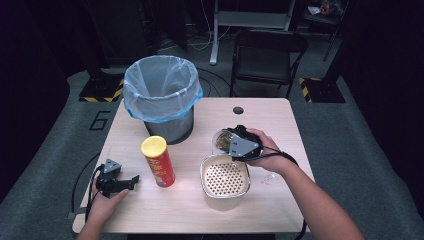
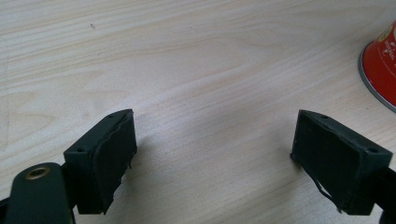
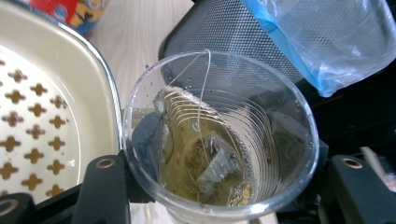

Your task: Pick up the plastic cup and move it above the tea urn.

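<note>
At the wooden table (image 1: 280,125), your right gripper (image 1: 235,145) pinches a clear plastic cup (image 3: 219,135), its 2 black jaws pressed against opposite sides of the cup's wall in the right gripper view. The cup is tilted and holds yellowish liquid, a wet tea bag (image 3: 212,161) and its thin string (image 3: 201,88), which runs up to the rim. In the high view the cup (image 1: 220,141) sits just beyond the far rim of a cream container with a perforated strainer insert (image 1: 225,179), near the table's middle; in the right gripper view that strainer's cross-shaped holes (image 3: 28,121) lie just beside the cup.

Behind the cup stands a dark mesh waste bin (image 1: 167,125) lined with a blue plastic bag (image 1: 160,85), toward the table's far left.

Your left gripper (image 1: 131,180) rests low at the near left of the table, its 2 jaws spread wide with bare wood between them in the left gripper view. A red chip can with a yellow lid (image 1: 158,161) stands upright between that gripper and the strainer; its red base (image 2: 380,70) shows at the edge of the left gripper view.
</note>
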A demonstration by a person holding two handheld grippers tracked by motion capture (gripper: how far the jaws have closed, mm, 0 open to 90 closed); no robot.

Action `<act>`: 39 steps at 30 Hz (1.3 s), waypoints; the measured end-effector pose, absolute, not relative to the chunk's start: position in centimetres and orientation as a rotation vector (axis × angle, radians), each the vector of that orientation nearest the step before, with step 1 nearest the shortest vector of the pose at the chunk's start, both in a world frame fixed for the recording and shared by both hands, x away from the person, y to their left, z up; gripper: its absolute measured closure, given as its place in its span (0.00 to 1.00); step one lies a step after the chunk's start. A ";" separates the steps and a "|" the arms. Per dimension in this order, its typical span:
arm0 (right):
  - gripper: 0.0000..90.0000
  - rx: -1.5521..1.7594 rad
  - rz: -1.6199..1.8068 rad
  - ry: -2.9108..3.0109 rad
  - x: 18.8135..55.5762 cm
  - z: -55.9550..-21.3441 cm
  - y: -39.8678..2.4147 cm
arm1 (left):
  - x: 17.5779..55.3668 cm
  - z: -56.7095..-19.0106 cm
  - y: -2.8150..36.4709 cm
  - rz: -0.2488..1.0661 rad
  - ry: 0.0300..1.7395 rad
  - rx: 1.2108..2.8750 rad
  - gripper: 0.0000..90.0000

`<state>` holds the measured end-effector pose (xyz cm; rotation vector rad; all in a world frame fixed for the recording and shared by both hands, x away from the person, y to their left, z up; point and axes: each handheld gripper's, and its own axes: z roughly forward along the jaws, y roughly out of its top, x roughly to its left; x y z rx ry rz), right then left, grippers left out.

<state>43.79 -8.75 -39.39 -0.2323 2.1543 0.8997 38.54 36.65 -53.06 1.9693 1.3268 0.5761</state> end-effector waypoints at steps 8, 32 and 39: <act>0.46 -0.420 0.625 1.963 41.1 -40.1 -7.7 | 38.5 -53.1 36.7 0.576 1.326 1.971 0.15; 0.48 -0.859 -0.015 1.493 36.7 -42.6 -6.0 | 38.5 -53.1 36.7 0.579 1.323 1.972 0.15; 0.48 -0.869 -0.036 1.503 36.4 -42.3 -6.2 | 38.5 -53.1 36.7 0.580 1.323 1.973 0.15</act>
